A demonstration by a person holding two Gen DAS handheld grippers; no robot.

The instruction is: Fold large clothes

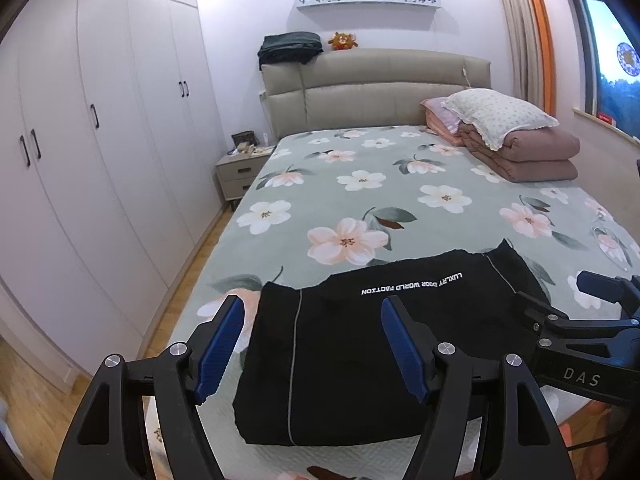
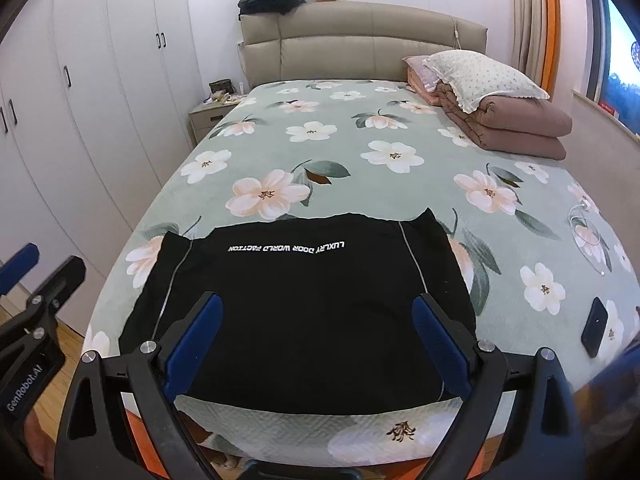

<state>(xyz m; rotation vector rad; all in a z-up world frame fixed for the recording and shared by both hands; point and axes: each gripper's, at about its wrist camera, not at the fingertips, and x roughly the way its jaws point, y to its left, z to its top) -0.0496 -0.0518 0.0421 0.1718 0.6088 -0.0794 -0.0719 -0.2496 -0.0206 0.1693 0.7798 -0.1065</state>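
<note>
A black garment (image 1: pixel 340 380) (image 2: pixel 312 280) lies folded into a flat rectangle near the foot of the bed (image 1: pixel 360 200) (image 2: pixel 340 160). White lettering runs upside down along its far edge, and grey piping runs down both sides. My left gripper (image 1: pixel 313 308) hovers open over the garment's left part, with nothing between its blue pads. My right gripper (image 2: pixel 318 302) stands wide open above the garment's near edge, also holding nothing. Each gripper shows in the other's view: the right one (image 1: pixel 554 288) at the right side, the left one (image 2: pixel 52 258) at the left side.
A folded brown quilt (image 1: pixel 532 156) (image 2: pixel 520 124) with a pillow on top sits at the bed's far right. A black phone (image 2: pixel 596 332) lies on the cover at the right. White wardrobes (image 1: pixel 100 140) and a nightstand (image 1: pixel 240 176) line the left side.
</note>
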